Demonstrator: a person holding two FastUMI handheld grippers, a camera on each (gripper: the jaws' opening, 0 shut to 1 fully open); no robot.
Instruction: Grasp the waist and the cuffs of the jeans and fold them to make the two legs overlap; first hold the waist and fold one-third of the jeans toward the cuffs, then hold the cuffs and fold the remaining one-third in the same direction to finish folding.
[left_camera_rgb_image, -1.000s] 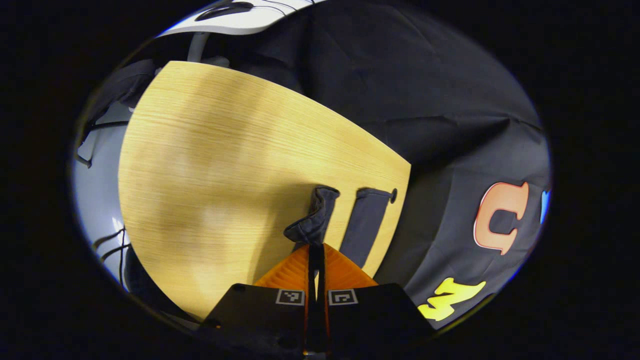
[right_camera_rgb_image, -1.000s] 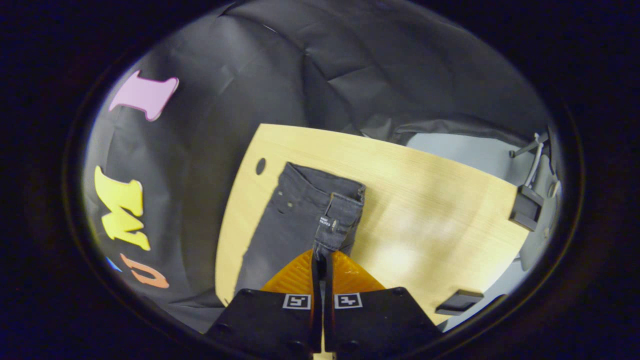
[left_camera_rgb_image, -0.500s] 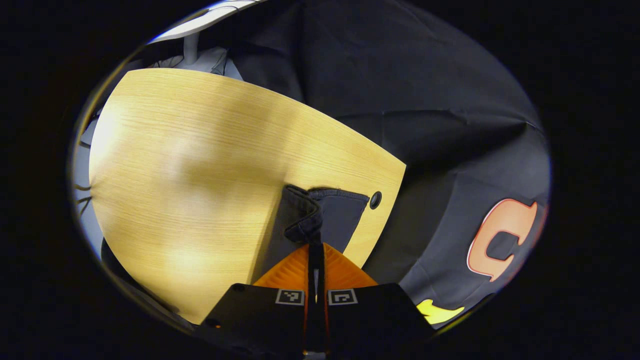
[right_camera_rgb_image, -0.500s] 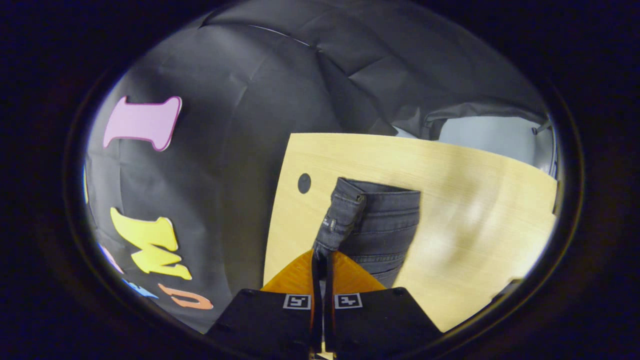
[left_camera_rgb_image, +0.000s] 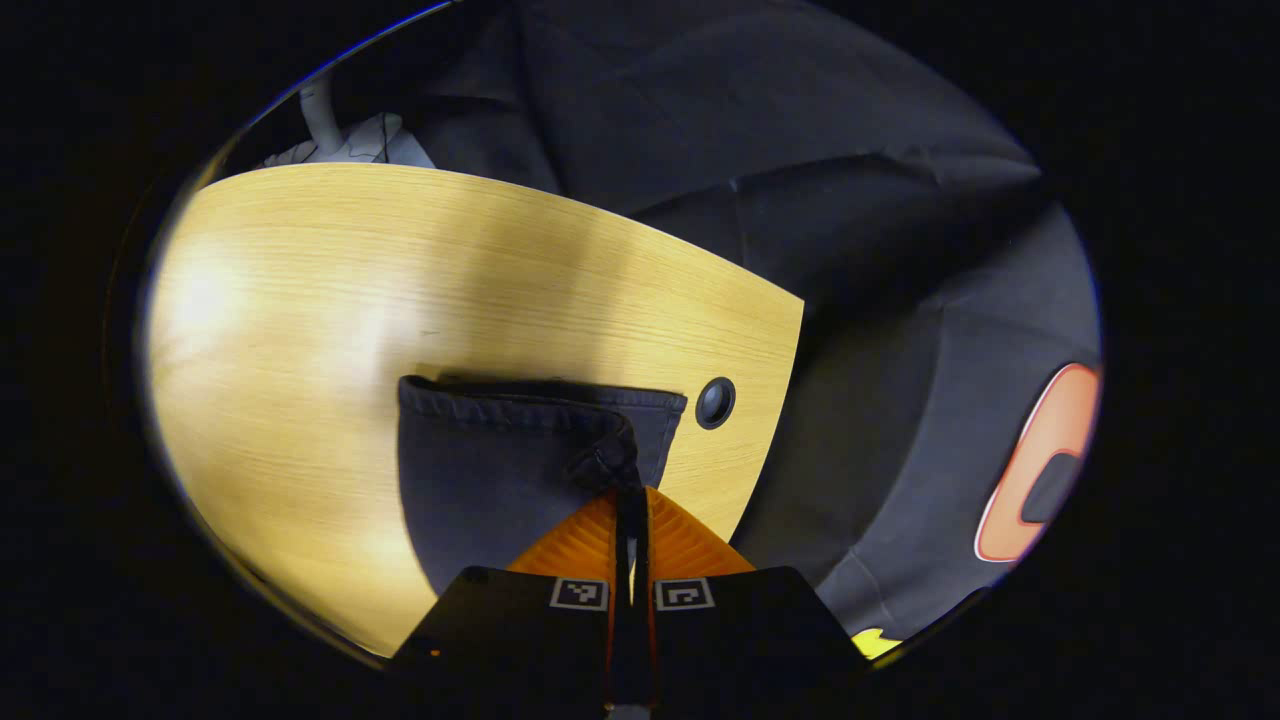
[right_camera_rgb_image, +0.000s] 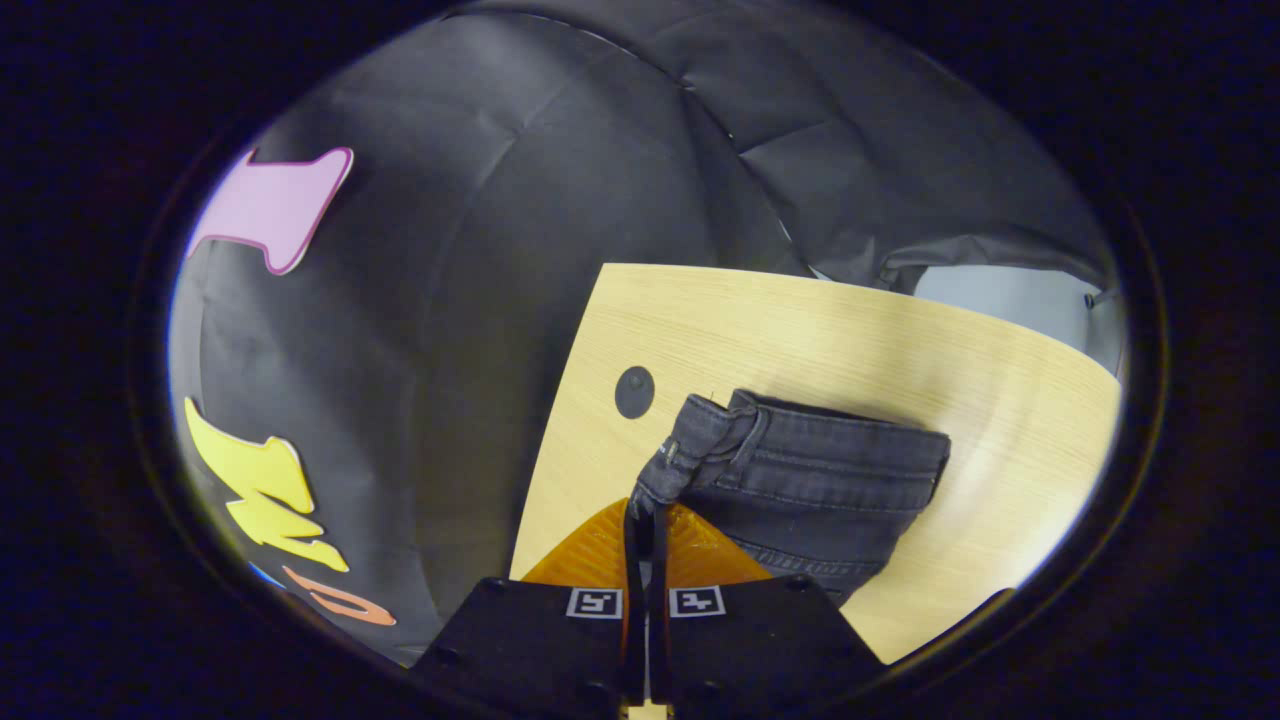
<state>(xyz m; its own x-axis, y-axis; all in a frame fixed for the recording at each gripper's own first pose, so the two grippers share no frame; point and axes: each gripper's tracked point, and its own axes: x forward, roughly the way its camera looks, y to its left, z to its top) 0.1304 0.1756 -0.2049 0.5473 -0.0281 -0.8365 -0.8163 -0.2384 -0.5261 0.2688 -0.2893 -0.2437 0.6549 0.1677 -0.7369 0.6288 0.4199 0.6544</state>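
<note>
Dark grey jeans lie on a light wooden table. In the left gripper view the cuffs (left_camera_rgb_image: 520, 440) lie spread near the table's far right corner, and my left gripper (left_camera_rgb_image: 630, 492) is shut on a bunched corner of the cuff hem. In the right gripper view the waist (right_camera_rgb_image: 800, 470) with its waistband and seams lies across the table, and my right gripper (right_camera_rgb_image: 645, 505) is shut on the waistband's left corner. Both pinched corners are lifted slightly off the wood; the rest of the cloth rests flat.
The wooden table (left_camera_rgb_image: 330, 270) has a round cable hole (left_camera_rgb_image: 715, 402) near its corner, also in the right gripper view as the cable hole (right_camera_rgb_image: 634, 391). Black cloth wall hangs just past the table edge. Bare wood (right_camera_rgb_image: 800, 320) stretches beyond the jeans.
Both grippers swung sideways with the cloth: the lifted cuff leg now lies over the other leg, and the waist half has been laid across, so the legs overlap.
</note>
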